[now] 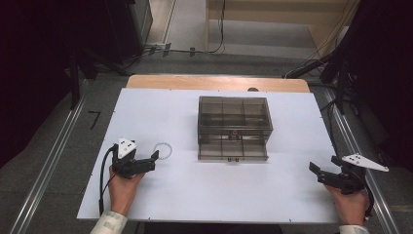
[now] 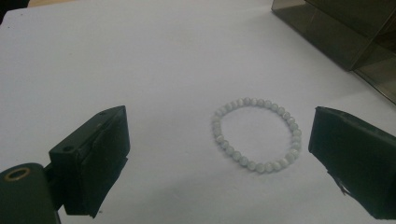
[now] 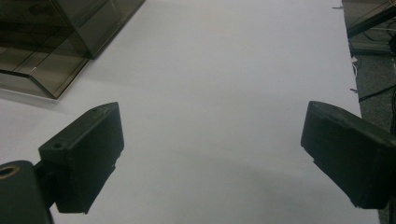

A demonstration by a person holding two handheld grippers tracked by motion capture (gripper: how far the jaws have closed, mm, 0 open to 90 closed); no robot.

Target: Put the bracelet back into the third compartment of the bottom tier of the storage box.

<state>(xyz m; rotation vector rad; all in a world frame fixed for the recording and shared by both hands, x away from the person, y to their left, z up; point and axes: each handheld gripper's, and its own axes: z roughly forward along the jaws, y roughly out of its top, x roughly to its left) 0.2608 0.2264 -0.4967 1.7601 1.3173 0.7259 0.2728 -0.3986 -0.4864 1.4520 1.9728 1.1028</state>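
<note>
The left gripper, jaws wide apart, faces the bead bracelet lying ungrasped (right gripper also open), so pickup remains.

White worktop on a wooden table whose far edge shows bare. Grey floor surrounds it, with metal rails along both sides. Cables trail past pale wooden furniture beyond; dark equipment flanks both far corners.

Pale, glossy-looking bead bracelet on matt white table.
</note>
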